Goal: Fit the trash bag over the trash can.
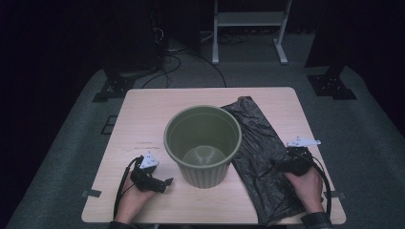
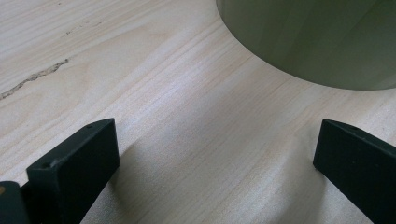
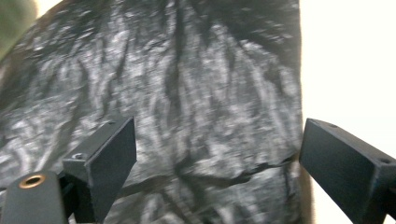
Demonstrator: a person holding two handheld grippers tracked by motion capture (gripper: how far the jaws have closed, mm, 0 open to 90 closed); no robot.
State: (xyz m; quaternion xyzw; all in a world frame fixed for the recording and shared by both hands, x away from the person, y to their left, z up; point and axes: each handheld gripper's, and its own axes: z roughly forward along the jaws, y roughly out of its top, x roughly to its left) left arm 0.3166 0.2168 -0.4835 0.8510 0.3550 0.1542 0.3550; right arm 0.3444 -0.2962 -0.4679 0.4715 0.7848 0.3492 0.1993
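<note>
The room past the far edge of my tabletop (image 1: 143, 109) is mostly lost in darkness; I can just make out cables on the grey floor (image 1: 363, 124) and the legs of a white stand (image 1: 248, 33). My black plastic bag (image 1: 260, 152) lies crumpled flat on the right side, its left edge hidden behind the green bin (image 1: 203, 143) and its near end hanging off the tabletop's near edge. In my right gripper view the bag's wrinkles are blurred. The bin stands upright at the middle, nothing in it that I can see but a pale sheen on its bottom. My left claw (image 1: 167, 182) rests low on the bare wood, just left of the bin's base, jaws spread wide and gripping nothing. My right claw (image 3: 217, 158) hovers over the bag's right near part, jaws also wide apart, the bag's right edge between them.
</note>
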